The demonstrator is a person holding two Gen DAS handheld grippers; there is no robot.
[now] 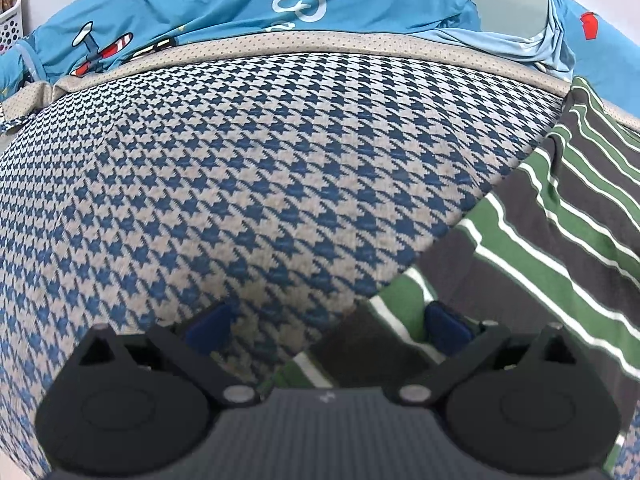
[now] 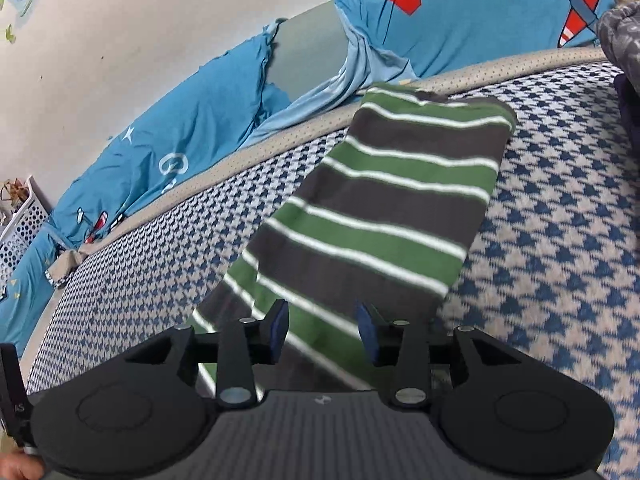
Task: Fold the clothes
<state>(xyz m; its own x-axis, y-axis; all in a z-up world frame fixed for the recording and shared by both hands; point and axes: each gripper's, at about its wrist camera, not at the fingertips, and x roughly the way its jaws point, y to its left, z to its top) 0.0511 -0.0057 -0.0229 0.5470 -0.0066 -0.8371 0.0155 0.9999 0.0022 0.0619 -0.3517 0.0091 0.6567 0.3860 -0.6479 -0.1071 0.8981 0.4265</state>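
A folded garment with green, dark grey and white stripes point(image 2: 384, 200) lies as a long band on the blue-and-cream houndstooth bed cover point(image 2: 560, 240). My right gripper point(image 2: 323, 326) hovers over its near end, jaws apart, with striped cloth showing between them but neither blue pad pressing on it. In the left wrist view the same garment point(image 1: 540, 232) fills the right side. My left gripper point(image 1: 326, 322) stands wide open above the garment's edge, its left finger point(image 1: 210, 320) over the houndstooth cover point(image 1: 240, 160) and its right finger point(image 1: 444, 322) over the stripes.
A blue quilt with aeroplane prints point(image 1: 280, 4) is bunched along the far side by the wall, also in the right wrist view point(image 2: 192, 128). A white perforated basket point(image 2: 20, 228) stands at the far left. Grey patterned cloth point(image 2: 624, 36) lies at the right edge.
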